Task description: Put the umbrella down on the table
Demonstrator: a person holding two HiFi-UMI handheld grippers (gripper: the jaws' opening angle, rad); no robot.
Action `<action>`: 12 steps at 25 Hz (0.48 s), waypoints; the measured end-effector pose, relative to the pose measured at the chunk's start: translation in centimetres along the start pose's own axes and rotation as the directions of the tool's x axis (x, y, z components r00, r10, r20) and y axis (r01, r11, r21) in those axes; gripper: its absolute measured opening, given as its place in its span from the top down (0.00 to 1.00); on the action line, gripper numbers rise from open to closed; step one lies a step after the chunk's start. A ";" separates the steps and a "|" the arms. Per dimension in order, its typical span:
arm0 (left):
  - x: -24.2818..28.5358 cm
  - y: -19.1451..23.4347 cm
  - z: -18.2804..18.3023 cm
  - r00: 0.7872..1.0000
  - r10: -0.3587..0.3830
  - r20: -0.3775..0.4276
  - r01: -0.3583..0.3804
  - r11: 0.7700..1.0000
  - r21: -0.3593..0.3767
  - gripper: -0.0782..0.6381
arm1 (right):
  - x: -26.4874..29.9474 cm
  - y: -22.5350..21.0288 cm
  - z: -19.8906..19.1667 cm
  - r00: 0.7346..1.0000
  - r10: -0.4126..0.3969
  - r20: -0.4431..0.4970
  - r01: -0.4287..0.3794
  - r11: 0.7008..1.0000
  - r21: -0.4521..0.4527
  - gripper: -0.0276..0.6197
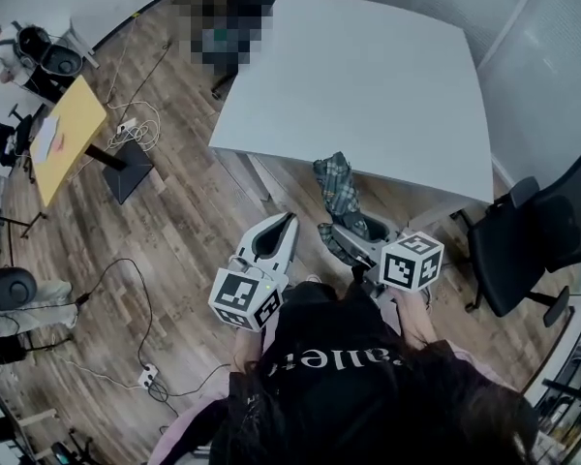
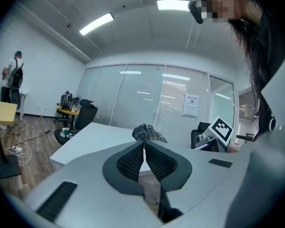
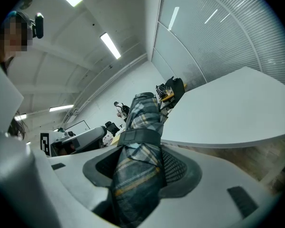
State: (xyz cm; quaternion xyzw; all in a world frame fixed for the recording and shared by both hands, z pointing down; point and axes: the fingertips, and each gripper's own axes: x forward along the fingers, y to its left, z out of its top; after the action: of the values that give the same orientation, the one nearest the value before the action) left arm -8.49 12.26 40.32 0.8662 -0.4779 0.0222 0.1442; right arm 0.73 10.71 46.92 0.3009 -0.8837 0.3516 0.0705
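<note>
Right gripper (image 3: 141, 167) is clamped on the umbrella (image 1: 337, 184): folded, plaid, strap wrapped round it. Jaws press on both sides of the bundle, which runs up out of them at a tilt.

Head view: umbrella is lower centre of frame. Its top end overlaps the near edge of the table (image 1: 368, 76) in the picture. It's held in the air, not lying on the tabletop.

Left gripper (image 2: 144, 143) is closed, pads together, nothing between them. In head view it sits just left of the right gripper, apart from the umbrella. Both grippers point toward the table.

Black chair (image 1: 537, 235) is at the right edge of frame, yellow desk (image 1: 68, 134) at upper left. Cables (image 1: 140, 124) lie on the wood floor (image 1: 184, 231).
</note>
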 end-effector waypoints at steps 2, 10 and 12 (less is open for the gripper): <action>-0.4 0.6 -0.2 1.000 -0.005 0.002 0.005 1.000 -0.013 0.85 | 0.3 0.2 -0.3 1.000 -0.013 -0.011 0.013 1.000 0.001 0.60; -0.3 2.0 -0.7 1.000 -0.010 0.004 0.011 0.998 -0.055 0.85 | 1.3 0.1 -0.1 0.998 -0.041 -0.044 0.041 0.999 -0.004 0.60; -0.2 2.6 -0.9 1.000 -0.006 0.004 0.006 0.998 -0.062 0.85 | 1.8 0.0 0.0 0.998 -0.042 -0.051 0.042 0.999 -0.007 0.60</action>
State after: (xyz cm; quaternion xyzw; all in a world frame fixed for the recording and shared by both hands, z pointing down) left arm -10.70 11.36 41.70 0.8627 -0.4762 0.0054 0.1702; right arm -0.69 9.85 47.51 0.3102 -0.8760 0.3552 0.1015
